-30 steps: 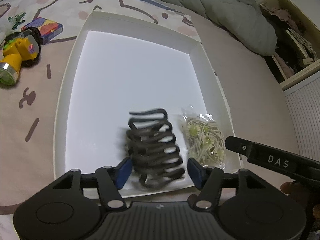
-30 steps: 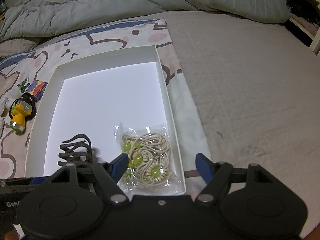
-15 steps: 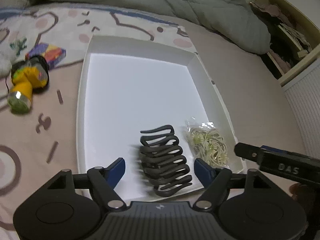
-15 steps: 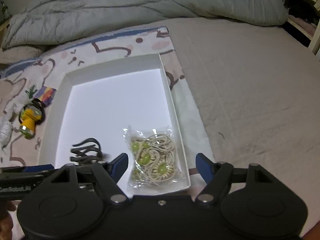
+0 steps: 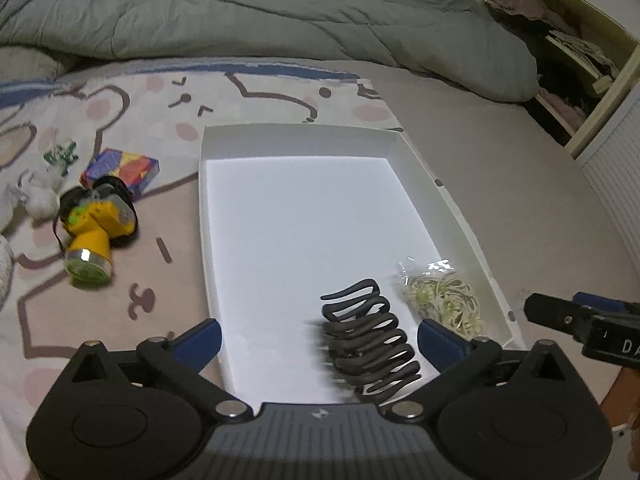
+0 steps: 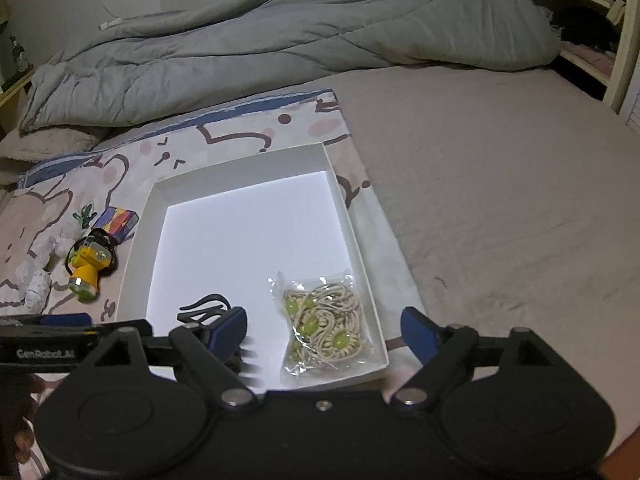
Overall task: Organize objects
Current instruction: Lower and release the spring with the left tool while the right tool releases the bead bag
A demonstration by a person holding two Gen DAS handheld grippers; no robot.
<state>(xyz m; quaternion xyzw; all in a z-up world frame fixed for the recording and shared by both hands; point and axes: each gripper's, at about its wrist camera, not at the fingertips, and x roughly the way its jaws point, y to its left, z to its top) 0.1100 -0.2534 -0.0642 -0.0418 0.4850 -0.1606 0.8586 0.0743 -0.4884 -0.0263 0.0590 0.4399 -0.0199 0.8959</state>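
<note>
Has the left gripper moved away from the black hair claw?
Yes. The left gripper has drawn back from the black hair claw, which stays in the white box's near corner.

— What colour is the box (image 5: 296, 136)?

— White all over, holding a black hair claw (image 5: 370, 346) and a clear packet of beige hair ties (image 6: 326, 326) with yellow-green beads.

— And on the left?

— A yellow headlamp (image 5: 94, 226) with a black strap and green lens, then a small carton (image 5: 122, 168) in purple, red, yellow and blue (blocky patches).

— The bedding?

— A cream blanket (image 5: 132, 120) with pink spots, brown outlines and a blue edge; far off, a grey-green quilt (image 6: 304, 36); a taupe sheet (image 6: 500, 184) at right.
</note>
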